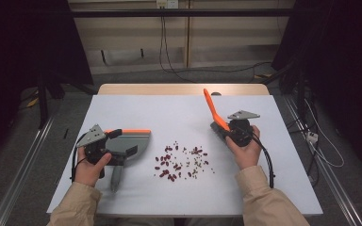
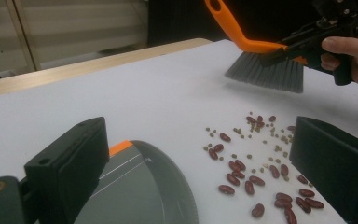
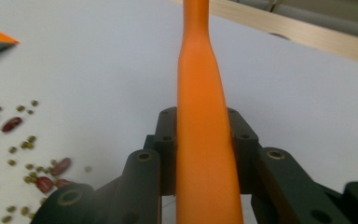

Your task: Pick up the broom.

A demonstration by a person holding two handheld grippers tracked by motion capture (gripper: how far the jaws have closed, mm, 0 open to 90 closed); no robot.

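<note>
At the left of the table (image 1: 122, 197), the left tool (image 1: 104, 151) grips the dustpan (image 1: 133, 141) (in the left gripper view its jaws stand wide either side of the grey pan (image 2: 140, 186), so the hold looks to be on the handle (image 1: 116, 178) beneath). The pan lies flat, its mouth toward the beans (image 1: 181, 162) just beside it and its handle running back toward the person. If the pan's lip lifts or sits off the surface, I judge beans would slip under it.

In the middle, the red beans (image 2: 261, 182) and small green ones are scattered loosely. A fast stroke could flick them past the pan or off the table edge.

At the right, the right tool (image 1: 226, 132) is clamped on the brush (image 1: 215, 113). Its orange handle (image 3: 203, 140) points up and away to the far side, and the bristles (image 2: 265, 73) hang above the table. Held low on the handle, it could twist in the jaws under pressure.
</note>
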